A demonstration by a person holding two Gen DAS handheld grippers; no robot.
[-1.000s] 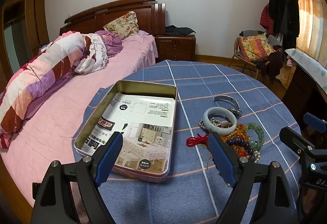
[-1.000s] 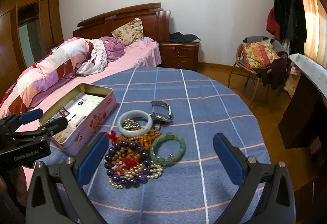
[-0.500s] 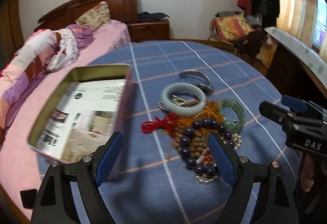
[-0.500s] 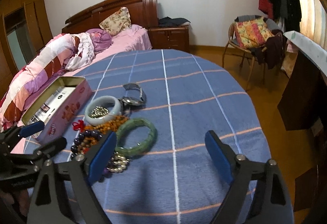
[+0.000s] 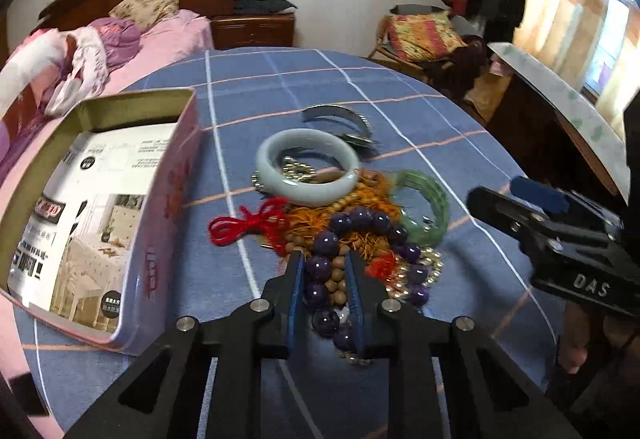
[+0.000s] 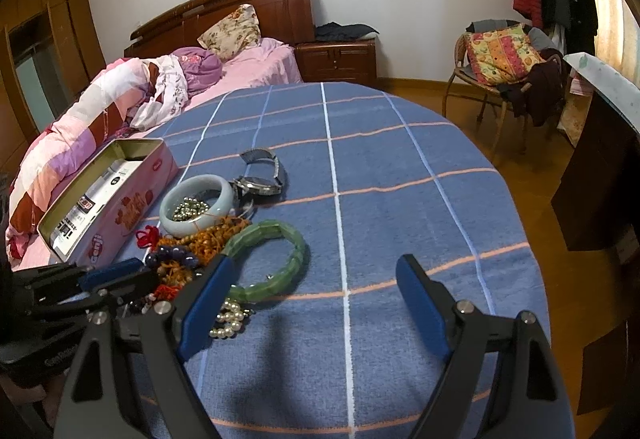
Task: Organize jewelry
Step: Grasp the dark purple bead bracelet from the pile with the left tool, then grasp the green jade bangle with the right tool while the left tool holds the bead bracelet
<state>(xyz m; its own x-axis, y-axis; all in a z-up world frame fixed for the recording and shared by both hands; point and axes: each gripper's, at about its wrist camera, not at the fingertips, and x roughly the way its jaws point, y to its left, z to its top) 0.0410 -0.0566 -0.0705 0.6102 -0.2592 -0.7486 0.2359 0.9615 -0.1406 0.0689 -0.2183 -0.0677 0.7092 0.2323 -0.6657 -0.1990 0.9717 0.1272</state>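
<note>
A pile of jewelry lies on the blue checked tablecloth (image 6: 400, 175). It holds a pale jade bangle (image 5: 307, 165), a green stone bracelet (image 6: 276, 259), a purple bead bracelet (image 5: 356, 231), a watch (image 6: 260, 175), pearls (image 6: 230, 319) and a red cord (image 5: 248, 223). My left gripper (image 5: 325, 271) is shut on the purple bead bracelet at the pile's near edge. My right gripper (image 6: 316, 279) is open and empty just right of the pile, its left finger over the green bracelet's edge. An open pink tin (image 5: 176, 175) with printed paper inside stands left of the pile.
A bed with pink bedding (image 6: 120, 107) stands beyond the table's left side. A chair with a patterned cushion (image 6: 504, 55) and a dark cabinet (image 6: 600, 175) stand to the right. The table's right half shows only cloth.
My left gripper has swung right from the tin to the pile, moved down and closed on the purple beads. My right gripper has drifted a little closer to the pile and stays open.
</note>
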